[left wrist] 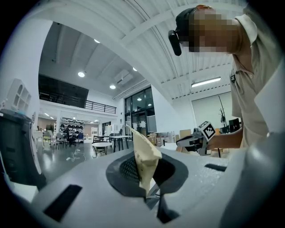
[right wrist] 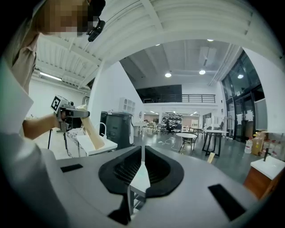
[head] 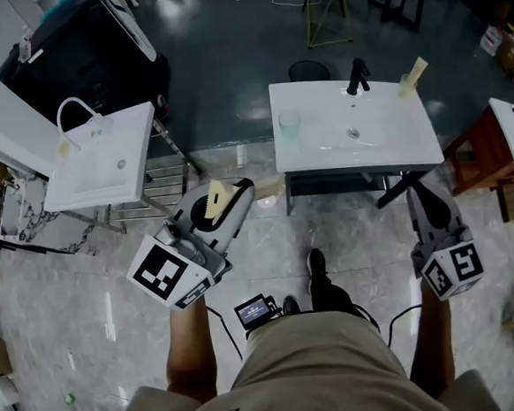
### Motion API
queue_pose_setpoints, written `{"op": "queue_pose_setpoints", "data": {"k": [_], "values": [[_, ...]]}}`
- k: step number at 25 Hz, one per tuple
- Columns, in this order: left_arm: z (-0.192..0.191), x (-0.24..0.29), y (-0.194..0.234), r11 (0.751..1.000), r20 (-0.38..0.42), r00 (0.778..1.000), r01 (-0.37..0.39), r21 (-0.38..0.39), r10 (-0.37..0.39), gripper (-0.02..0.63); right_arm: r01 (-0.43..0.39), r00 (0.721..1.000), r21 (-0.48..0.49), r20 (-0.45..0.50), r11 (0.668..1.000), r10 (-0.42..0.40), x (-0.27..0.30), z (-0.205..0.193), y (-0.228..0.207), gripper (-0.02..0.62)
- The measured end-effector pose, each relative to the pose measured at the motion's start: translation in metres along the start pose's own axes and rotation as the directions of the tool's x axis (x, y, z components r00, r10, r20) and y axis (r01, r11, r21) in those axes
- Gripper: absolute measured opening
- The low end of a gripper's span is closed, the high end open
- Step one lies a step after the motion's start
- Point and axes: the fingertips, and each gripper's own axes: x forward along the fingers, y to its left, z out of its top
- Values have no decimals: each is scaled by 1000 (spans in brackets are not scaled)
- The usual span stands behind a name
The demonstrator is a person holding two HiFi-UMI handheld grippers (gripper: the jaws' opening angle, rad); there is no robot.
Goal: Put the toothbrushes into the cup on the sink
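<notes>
Toothbrush delivery at the carrying stage: the left hand-held gripper (head: 238, 193) is clamped on a cream paper-wrapped toothbrush (head: 214, 199). The toothbrush juts from the closed jaws as a creased, pointed sleeve, short of the white sink (head: 412, 148) and off its front left corner. The right hand-held gripper (head: 413, 188) hovers just before the sink's front right corner, jaws pressed together with nothing between them. The cup (head: 289, 122), a clear, faintly frosted tumbler, stands upright on the sink's left rim and looks empty. A second cream sleeve (head: 415, 72), likely another toothbrush, leans at the sink's back right corner, right of the matte black faucet (head: 356, 75).

Judged from this, no brush has reached the cup yet. The next move calls for bringing the left load over the sink's left rim and tipping the sleeve upright above the cup's mouth. The jaws should part only once the sleeve's lower end is inside. The paper looks light and soft, so it may snag on the pads or nudge the light cup over. The right hand-held gripper seems well placed to collect the sleeve by the faucet afterwards.

The sink is glossy, square-cornered ceramic with a shallow rectangular basin, set above a polished marble-pattern floor (head: 91, 346).
</notes>
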Motion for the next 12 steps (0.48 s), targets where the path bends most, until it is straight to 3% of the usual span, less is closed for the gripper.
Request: {"op": "queue_pose_setpoints", "data": {"k": [12], "values": [[-21, 60, 46, 999, -7, 1000, -7, -45, 7, 12, -18, 999, 11, -39, 1000, 19, 38, -13, -24, 26]]}}
